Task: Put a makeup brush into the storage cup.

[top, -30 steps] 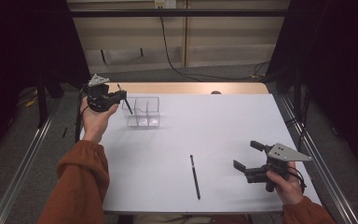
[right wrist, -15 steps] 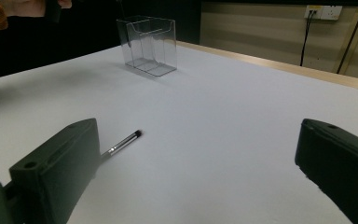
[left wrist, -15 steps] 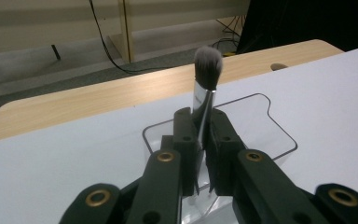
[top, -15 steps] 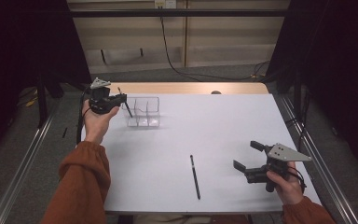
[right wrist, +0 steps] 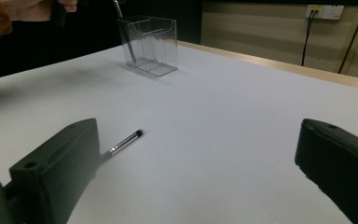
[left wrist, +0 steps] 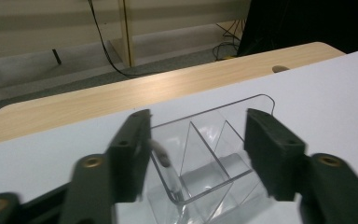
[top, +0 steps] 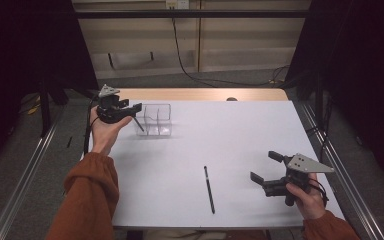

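Two grippers work over a white worktop [top: 240,135] that carries only a few things. It lies on a wooden table [top: 200,94], whose bare wood shows as a strip along the far edge.

Near the far left corner of the worktop stands a clear plastic holder [top: 156,120], upright and split into compartments by thin clear walls. The left gripper [top: 130,107] is held just beside it, at its left side and slightly above its rim, in a raised hand [top: 105,131] with an orange sleeve [top: 87,195] behind it. Its jaws have just been opening and now stand apart with nothing pressed between them; in the left gripper view the holder [left wrist: 205,154] sits below and between the two black jaws. A thin dark brush [top: 139,123] leans steeply in the left end of the holder, its upper end just under the jaws; in the left gripper view that end is blurred near the left jaw, and whether it touches the jaw cannot be told.

The right gripper [top: 267,167] rests near the front right corner, held low over the worktop, its jaws wide apart and empty.

A second slim brush [top: 209,189] lies flat near the front edge, about midway along it, well left of the right gripper and well apart from the holder.
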